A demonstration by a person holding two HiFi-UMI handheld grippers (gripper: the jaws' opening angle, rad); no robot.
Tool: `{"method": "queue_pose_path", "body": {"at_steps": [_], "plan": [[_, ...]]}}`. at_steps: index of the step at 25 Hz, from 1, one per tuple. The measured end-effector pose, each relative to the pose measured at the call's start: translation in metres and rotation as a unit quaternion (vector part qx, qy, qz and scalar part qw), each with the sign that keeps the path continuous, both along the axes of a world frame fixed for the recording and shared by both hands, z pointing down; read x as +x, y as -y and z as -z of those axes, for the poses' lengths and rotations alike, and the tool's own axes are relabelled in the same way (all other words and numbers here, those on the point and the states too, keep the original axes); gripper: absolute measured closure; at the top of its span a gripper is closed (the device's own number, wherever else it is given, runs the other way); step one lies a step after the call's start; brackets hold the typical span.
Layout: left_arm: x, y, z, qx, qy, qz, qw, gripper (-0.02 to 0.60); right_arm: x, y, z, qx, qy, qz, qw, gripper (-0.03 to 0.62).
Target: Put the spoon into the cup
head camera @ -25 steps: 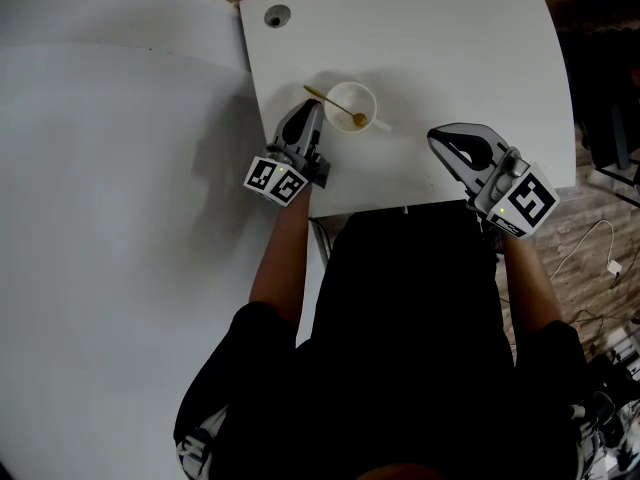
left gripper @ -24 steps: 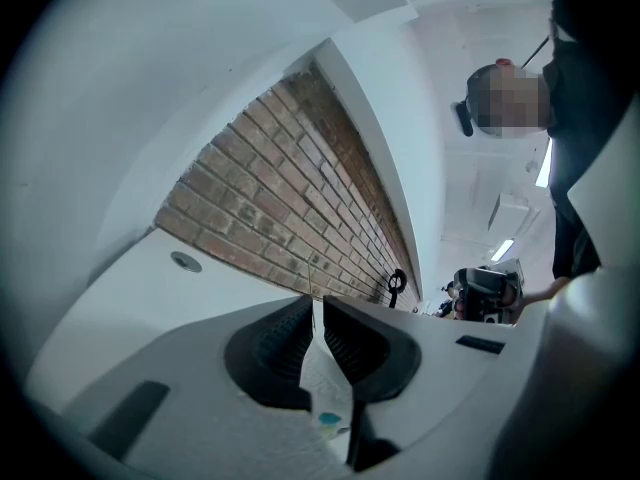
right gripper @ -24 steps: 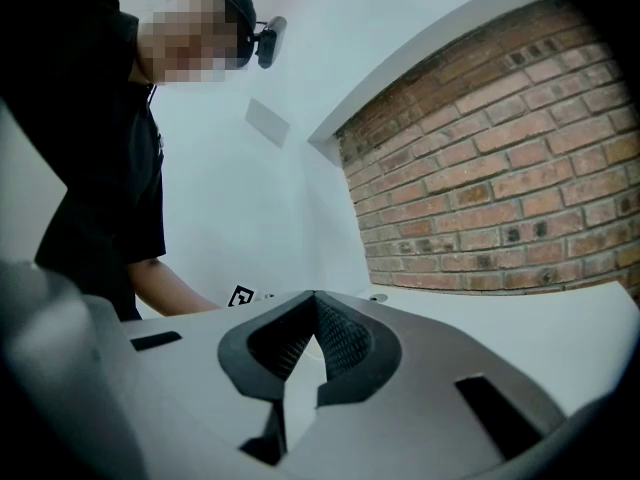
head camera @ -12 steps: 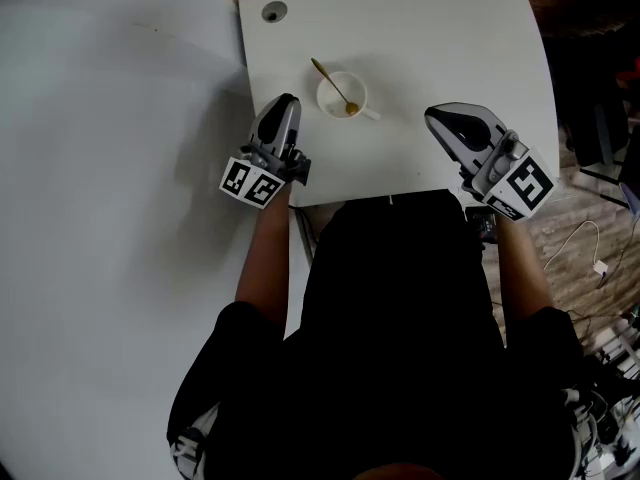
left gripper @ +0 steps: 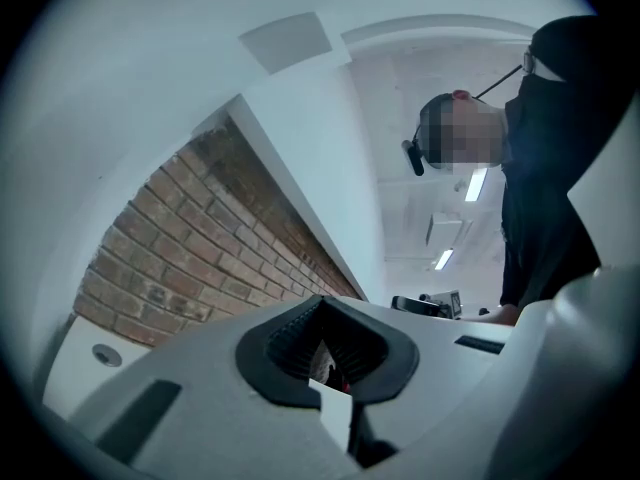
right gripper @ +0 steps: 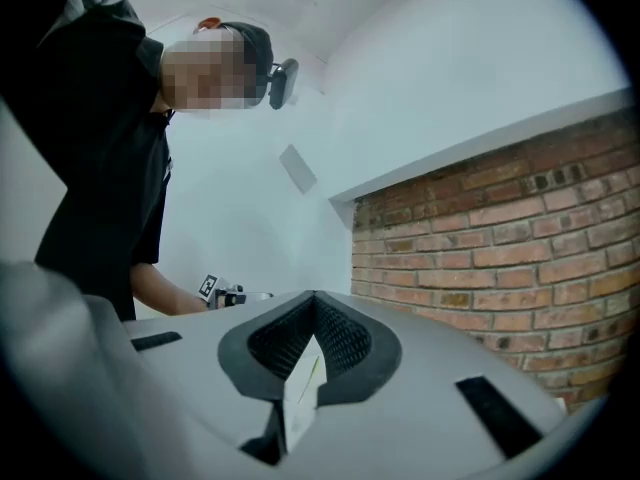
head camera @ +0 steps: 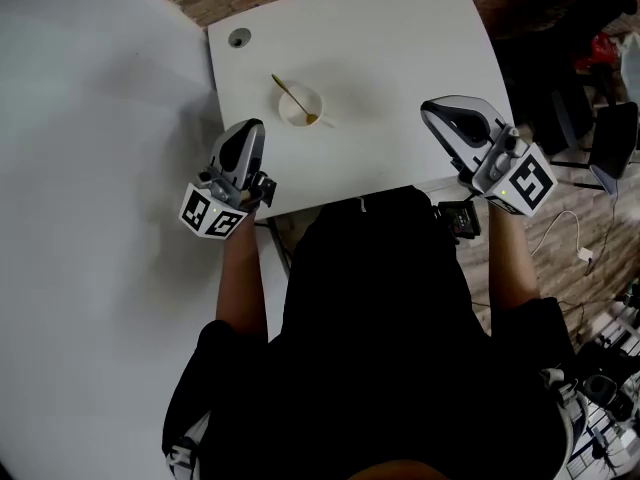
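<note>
- Beyond the left gripper fingertips and to their right, well apart, a small white round cup stands on the white table, with a slim gold metal spoon leaning inside it.
- Left gripper's jaws are pressed together, gripping nothing.
- Right gripper, well to the cup's right, seems likewise closed and empty.

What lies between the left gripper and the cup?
Nothing: the head view shows bare white tabletop between the left gripper and the small white cup holding the gold spoon.
</note>
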State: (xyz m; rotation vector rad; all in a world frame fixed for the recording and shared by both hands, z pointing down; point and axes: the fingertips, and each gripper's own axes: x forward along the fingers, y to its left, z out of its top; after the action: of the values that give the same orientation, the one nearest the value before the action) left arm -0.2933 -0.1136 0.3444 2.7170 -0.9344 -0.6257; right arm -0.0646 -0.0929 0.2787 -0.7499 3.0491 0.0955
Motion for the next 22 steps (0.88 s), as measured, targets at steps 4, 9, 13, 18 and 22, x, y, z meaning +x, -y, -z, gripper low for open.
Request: {"method": "queue_pose_path", "body": {"at_steps": [4,9,13,18,22], "plan": [[0.031,-0.025,0.027,0.031,0.018,-0.032,0.9988,0.566,0.044,-0.008,0.020,0.021,-0.002,-0.030,0.999,0.588],[0.078,-0.062,0.060,0.053,0.061,-0.042,0.9958,0.566,0.080,-0.043,0.040,0.028,0.015,-0.016,0.999,0.588],[0.113,-0.102,0.081,0.054,0.071,-0.050,0.9947,0.566,0.106,-0.079,0.043,0.017,0.038,0.007,0.999,0.588],[0.164,-0.158,0.088,0.045,0.088,-0.060,0.9933,0.566,0.139,-0.130,0.045,0.009,0.052,0.041,0.998,0.588],[0.216,-0.197,0.069,0.010,0.098,-0.071,0.9926,0.566,0.157,-0.172,0.025,-0.013,0.046,0.080,0.996,0.588]]}}
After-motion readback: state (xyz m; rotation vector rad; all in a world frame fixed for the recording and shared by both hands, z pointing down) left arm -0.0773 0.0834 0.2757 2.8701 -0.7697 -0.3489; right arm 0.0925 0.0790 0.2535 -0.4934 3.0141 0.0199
